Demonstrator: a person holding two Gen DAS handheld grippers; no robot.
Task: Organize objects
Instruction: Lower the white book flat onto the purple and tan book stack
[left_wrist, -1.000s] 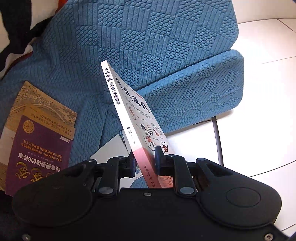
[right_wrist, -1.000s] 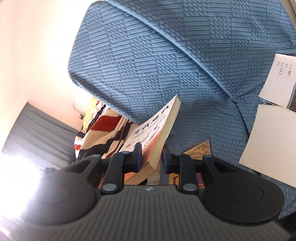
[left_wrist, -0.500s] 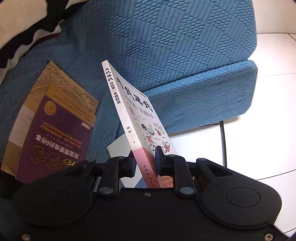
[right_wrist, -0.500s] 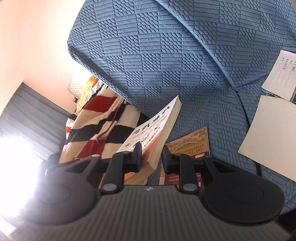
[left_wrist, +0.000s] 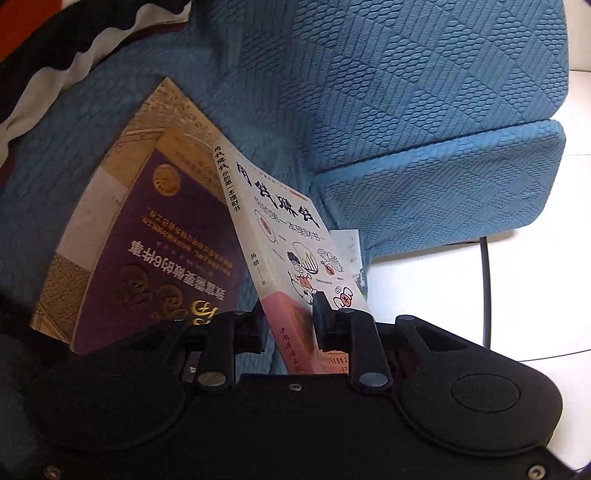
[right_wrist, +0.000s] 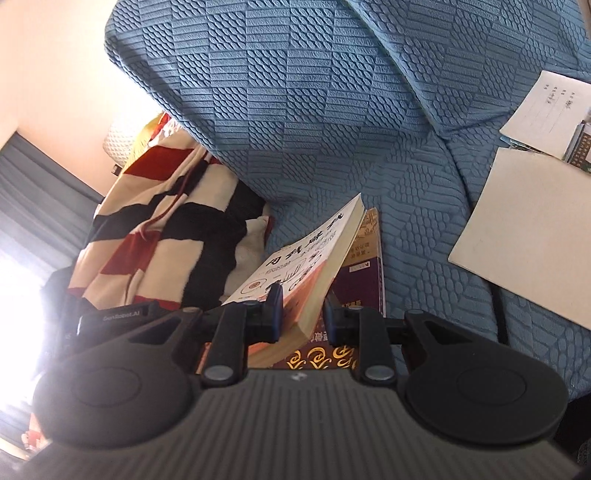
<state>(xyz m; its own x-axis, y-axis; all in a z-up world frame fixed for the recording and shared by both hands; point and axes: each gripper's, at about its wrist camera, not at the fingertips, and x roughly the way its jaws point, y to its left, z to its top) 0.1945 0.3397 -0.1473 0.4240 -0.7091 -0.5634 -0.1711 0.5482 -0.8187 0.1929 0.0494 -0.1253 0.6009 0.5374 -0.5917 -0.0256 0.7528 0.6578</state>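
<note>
White book (left_wrist: 284, 254) between left tongs (left_wrist: 290, 325) and right tongs (right_wrist: 303, 314).

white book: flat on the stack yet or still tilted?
Tilted. The white book slants above the purple book, one end in each claw; left claw is opening.

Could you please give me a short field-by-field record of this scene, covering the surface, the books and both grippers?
surface: blue textured sofa
held item: white book, tilted on edge
left gripper: at the book's spine end, jaws opening, book between them
right gripper: book's page edge between its jaws
below: purple book flat on a gold book
also present: striped blanket, papers
</note>
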